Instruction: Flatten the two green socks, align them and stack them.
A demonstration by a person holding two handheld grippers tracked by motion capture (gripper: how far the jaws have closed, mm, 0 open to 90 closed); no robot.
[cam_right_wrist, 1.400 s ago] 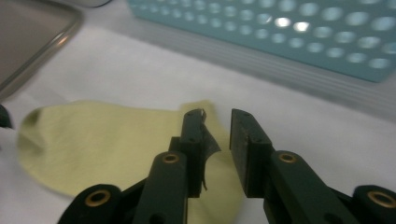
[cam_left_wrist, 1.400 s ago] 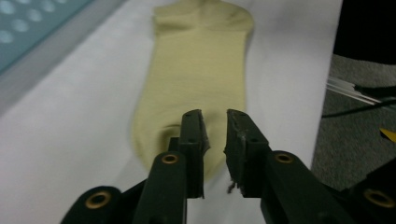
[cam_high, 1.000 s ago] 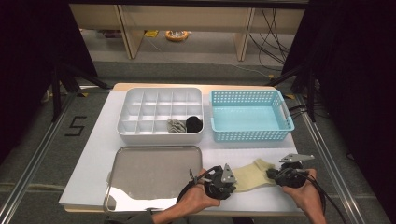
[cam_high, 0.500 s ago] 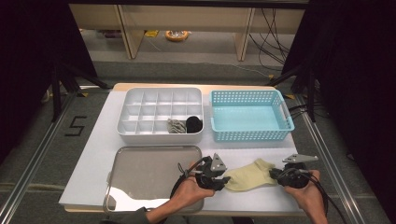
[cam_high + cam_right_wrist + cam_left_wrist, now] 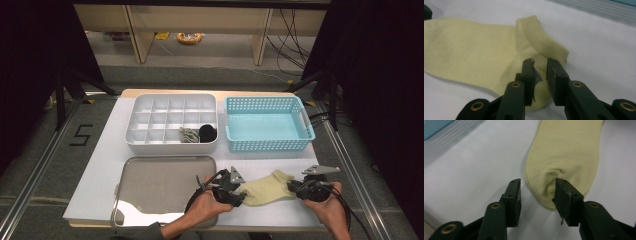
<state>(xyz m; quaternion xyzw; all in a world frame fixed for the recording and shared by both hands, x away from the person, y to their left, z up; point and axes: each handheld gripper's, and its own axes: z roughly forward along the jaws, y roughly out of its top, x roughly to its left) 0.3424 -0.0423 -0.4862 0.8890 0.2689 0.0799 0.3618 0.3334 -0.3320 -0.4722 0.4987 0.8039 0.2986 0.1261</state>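
Sock (image 5: 264,188): pale yellow, flat on the white bench (image 5: 110,165) near its front edge, between the two hand-held grippers; toe toward the left one, ribbed cuff (image 5: 541,40) toward the right one

Left hand-held gripper (image 5: 239,196): at the toe end of the sock; in the left gripper view (image 5: 537,192) its jaws stand apart and have just been opening, one pad on bare bench beside the sock, the other resting on the toe fabric, which shows a small pucker (image 5: 554,171) ahead of the jaws; nothing pinched

Right hand-held gripper (image 5: 295,187): at the heel and cuff end; in the right gripper view (image 5: 539,71) its jaws have a narrow gap and have just been opening a little, with the sock's heel lying under and between them; whether the pads still press the fabric cannot be told

Divided tray (image 5: 172,122): white, at the back left of the bench; one front compartment holds a grey sock (image 5: 188,135), the next a black sock (image 5: 208,133)

Basket (image 5: 268,125): light blue, perforated, just right of the divided tray

Metal tray (image 5: 160,187): flat, at the front left, beside the left hand (image 5: 205,207)
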